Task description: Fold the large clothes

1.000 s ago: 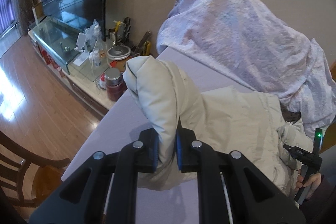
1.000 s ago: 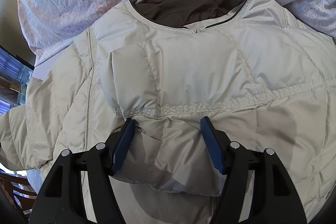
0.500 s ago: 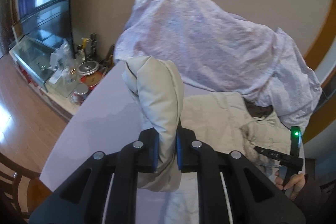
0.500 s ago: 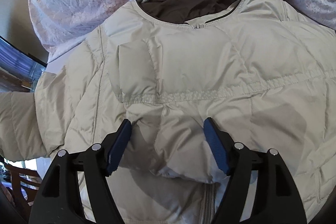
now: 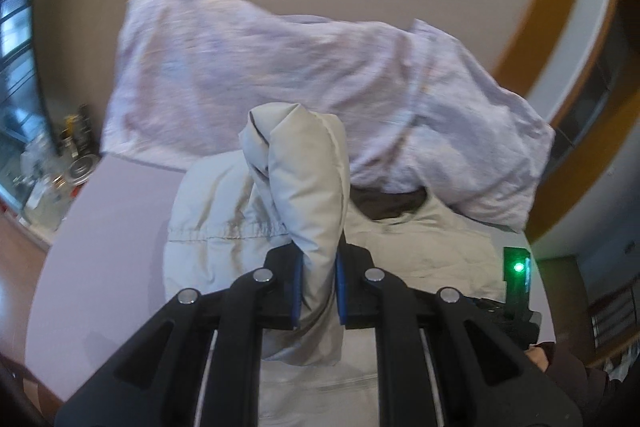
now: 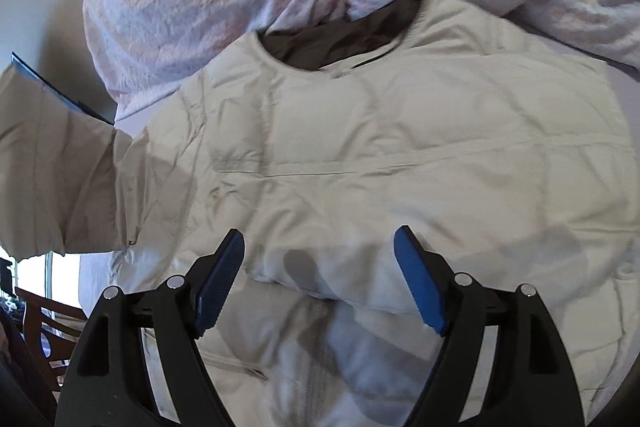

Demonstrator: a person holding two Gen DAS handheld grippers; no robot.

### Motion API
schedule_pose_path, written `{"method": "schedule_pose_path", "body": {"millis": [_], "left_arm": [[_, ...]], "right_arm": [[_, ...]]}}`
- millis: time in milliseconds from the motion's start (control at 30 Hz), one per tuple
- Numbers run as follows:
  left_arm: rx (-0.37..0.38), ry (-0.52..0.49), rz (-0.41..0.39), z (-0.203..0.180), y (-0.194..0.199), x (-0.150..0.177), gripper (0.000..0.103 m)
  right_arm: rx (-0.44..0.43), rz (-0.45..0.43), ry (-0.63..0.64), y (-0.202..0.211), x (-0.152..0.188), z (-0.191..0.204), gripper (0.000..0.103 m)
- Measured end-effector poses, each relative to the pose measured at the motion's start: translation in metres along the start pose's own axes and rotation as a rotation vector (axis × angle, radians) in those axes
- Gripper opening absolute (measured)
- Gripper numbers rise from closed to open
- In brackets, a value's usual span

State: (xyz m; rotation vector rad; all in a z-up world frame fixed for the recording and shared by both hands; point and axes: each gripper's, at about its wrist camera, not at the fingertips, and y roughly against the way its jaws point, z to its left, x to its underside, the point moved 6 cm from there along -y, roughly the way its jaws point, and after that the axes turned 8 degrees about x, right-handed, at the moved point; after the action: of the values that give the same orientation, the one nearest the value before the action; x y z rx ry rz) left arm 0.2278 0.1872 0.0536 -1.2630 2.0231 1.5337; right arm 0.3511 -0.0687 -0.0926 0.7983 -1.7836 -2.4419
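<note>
Jaws of left gripper (image 5: 317, 283) pinched on sleeve (image 5: 308, 187), lifted above jacket (image 6: 400, 155). Jaws of right gripper (image 6: 320, 279) spread wide, over jacket front. Jacket lay flat on bed (image 5: 120, 211), collar against quilt (image 5: 280, 67).

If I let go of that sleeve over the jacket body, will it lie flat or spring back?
The sleeve, pinched in the left gripper, looks puffy and holds a rounded hump, so it will probably loft rather than lie flat. The jacket shell looks smooth, so it might slide. Pressing down likely helps.
</note>
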Motion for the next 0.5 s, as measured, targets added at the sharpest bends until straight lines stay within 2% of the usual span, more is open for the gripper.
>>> {"method": "schedule_pose_path", "body": {"millis": [200, 500], "left_arm": [[0.084, -0.052, 0.047, -0.066, -0.037, 0.001, 0.013], [0.148, -0.075, 0.12, -0.122, -0.089, 0.008, 0.013]], "right_arm": [[0.013, -0.021, -0.071, 0.013, 0.008, -0.045, 0.079], [0.032, -0.062, -0.132, 0.034, 0.02, -0.092, 0.079]]}}
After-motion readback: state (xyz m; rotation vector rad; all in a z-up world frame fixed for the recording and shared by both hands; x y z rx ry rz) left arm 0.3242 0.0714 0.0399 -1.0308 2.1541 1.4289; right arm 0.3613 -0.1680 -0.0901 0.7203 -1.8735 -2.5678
